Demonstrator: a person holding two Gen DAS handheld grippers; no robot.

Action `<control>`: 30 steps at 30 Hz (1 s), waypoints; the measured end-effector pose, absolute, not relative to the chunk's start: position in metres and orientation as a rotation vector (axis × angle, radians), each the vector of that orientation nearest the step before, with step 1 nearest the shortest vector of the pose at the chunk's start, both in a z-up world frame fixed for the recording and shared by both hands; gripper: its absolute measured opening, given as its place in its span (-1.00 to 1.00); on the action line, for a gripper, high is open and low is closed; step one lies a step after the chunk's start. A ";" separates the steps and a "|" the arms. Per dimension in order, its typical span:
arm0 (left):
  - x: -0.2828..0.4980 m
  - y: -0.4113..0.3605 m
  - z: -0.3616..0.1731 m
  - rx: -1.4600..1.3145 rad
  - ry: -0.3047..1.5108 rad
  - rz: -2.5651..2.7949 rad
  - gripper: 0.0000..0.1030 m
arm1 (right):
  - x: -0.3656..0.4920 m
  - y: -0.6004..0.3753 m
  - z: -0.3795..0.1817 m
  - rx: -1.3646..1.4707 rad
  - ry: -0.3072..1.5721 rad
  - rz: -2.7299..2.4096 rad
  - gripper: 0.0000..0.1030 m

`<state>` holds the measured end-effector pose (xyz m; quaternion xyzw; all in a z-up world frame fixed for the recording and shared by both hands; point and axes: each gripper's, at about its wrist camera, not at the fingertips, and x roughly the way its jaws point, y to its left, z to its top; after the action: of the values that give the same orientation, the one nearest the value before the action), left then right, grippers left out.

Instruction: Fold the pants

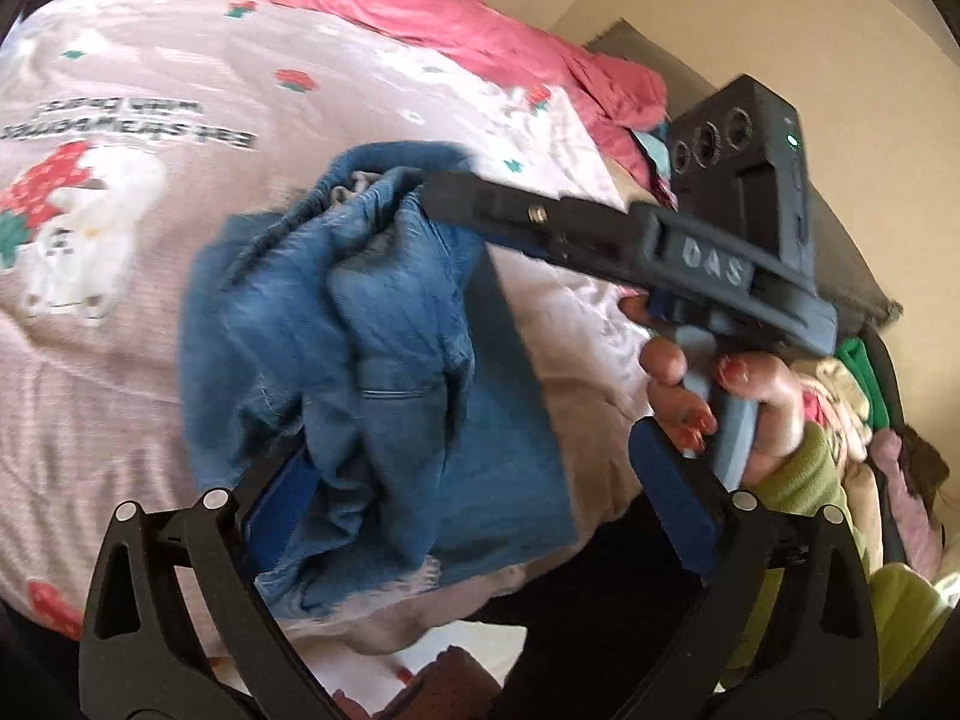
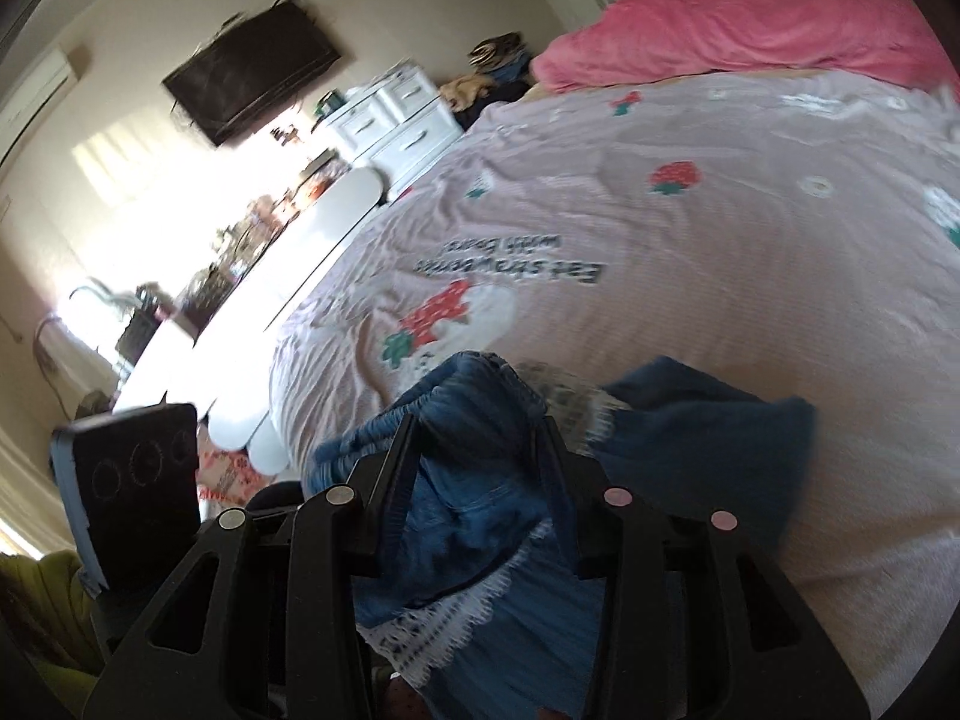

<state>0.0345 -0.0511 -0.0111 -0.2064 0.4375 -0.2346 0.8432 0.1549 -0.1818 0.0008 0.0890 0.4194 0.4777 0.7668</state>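
Blue denim pants (image 1: 372, 330) hang bunched above the bed, with their lower part lying flat on the cover. A hand with red nails holds my right gripper (image 1: 429, 183), which reaches in from the right and is shut on the elastic waistband. In the right wrist view the waistband (image 2: 456, 396) sits pinched between my right gripper's (image 2: 480, 426) black fingers, and white lace trim (image 2: 432, 624) hangs below. My left gripper (image 1: 474, 480) stands wide open around the hanging cloth. Its left pad (image 1: 282, 498) touches the denim and its right pad (image 1: 672, 480) is free.
The bed cover (image 1: 150, 360) is pale pink with strawberry prints and lettering. A pink blanket (image 2: 750, 24) is heaped at the far end. A white dresser (image 2: 396, 114), a wall screen (image 2: 252, 78) and a white table (image 2: 288, 276) stand beside the bed. Piled clothes (image 1: 852, 396) lie at the right.
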 end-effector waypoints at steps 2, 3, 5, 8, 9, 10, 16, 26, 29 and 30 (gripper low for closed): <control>0.034 -0.064 -0.016 -0.430 0.950 -0.552 0.79 | 0.160 -0.201 -0.003 0.231 0.911 0.984 -0.18; 0.033 -0.069 -0.019 -0.434 0.965 -0.585 0.79 | 0.162 -0.209 -0.004 0.236 0.915 0.950 -0.14; 0.030 -0.078 -0.023 -0.440 0.997 -0.642 0.79 | 0.165 -0.223 -0.009 0.238 0.924 0.885 -0.06; 0.022 -0.070 -0.015 -0.415 0.971 -0.634 0.79 | 0.161 -0.226 -0.016 0.220 0.951 0.859 0.09; 0.020 -0.065 -0.011 -0.405 0.955 -0.620 0.79 | 0.159 -0.224 -0.017 0.200 0.955 0.857 0.12; 0.018 -0.061 -0.006 -0.389 0.935 -0.594 0.80 | 0.157 -0.219 -0.020 0.168 0.965 0.856 0.18; 0.026 -0.043 -0.017 -0.117 0.944 -0.255 0.81 | 0.153 -0.205 -0.036 0.059 0.999 0.790 0.20; 0.023 -0.042 -0.049 -0.139 1.014 -0.289 0.81 | 0.133 -0.218 -0.033 0.022 0.937 0.688 0.31; 0.017 -0.031 -0.036 -0.170 0.986 -0.307 0.81 | 0.115 -0.228 -0.019 0.035 0.866 0.694 0.42; 0.016 -0.025 -0.032 -0.184 0.974 -0.302 0.81 | 0.109 -0.230 -0.015 0.038 0.849 0.705 0.43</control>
<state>0.0161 -0.0253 -0.0319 -0.0882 0.4654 -0.1441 0.8688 0.1090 -0.2300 -0.0151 0.0178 0.4033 0.3347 0.8514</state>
